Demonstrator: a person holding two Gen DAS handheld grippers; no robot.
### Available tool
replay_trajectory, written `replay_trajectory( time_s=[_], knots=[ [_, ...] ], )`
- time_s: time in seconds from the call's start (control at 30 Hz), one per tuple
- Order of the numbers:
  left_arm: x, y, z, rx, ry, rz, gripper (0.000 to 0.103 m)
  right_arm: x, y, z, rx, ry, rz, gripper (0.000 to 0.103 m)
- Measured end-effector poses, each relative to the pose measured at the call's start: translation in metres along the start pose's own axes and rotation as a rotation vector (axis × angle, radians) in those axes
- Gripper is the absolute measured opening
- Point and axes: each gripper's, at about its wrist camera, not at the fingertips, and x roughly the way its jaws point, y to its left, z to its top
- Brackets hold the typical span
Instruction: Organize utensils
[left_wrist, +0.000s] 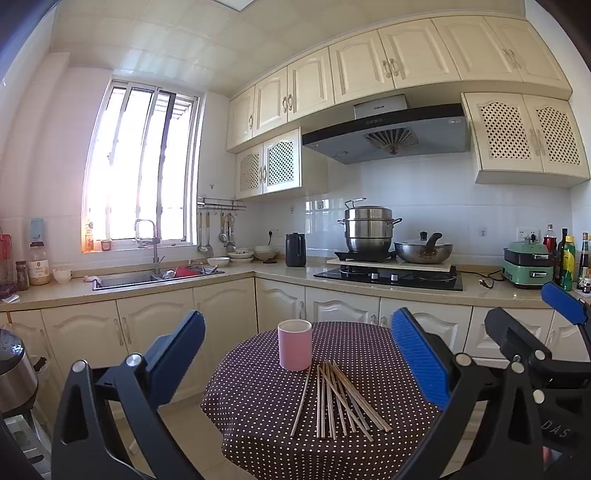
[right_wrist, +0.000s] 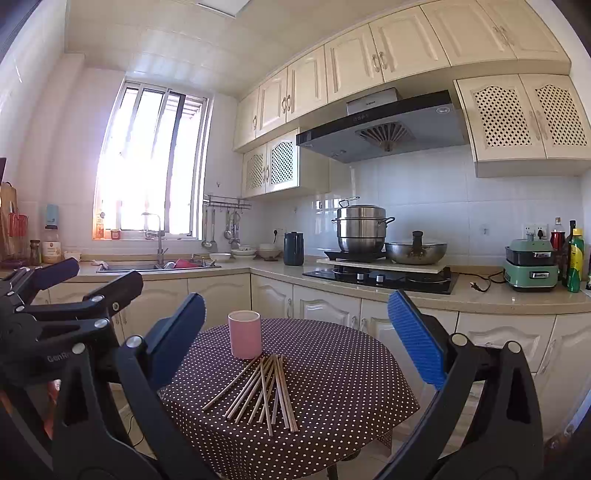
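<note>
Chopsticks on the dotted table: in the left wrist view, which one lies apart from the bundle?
The leftmost chopstick: it leans alone, a gap of cloth separating it from the other chopsticks, which cross and overlap beside the pink cup.

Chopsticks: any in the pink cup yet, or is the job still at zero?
Done: nothing visible; all the chopsticks lie loose on the dotted tablecloth, beside the pink cup. In hand: nothing; left gripper and right gripper are open and empty. Left: every chopstick into the cup.
</note>
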Motion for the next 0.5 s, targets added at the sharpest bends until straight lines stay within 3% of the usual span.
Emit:
replay_trajectory(
  time_s=[0.5],
  knots=[
    [-0.0008, -0.0005, -0.0006, -0.001, 0.01, 0.005, 0.099, 0.0022, 0.0019, -0.0043, 0.003, 0.009, -0.006, 0.097]
  ],
)
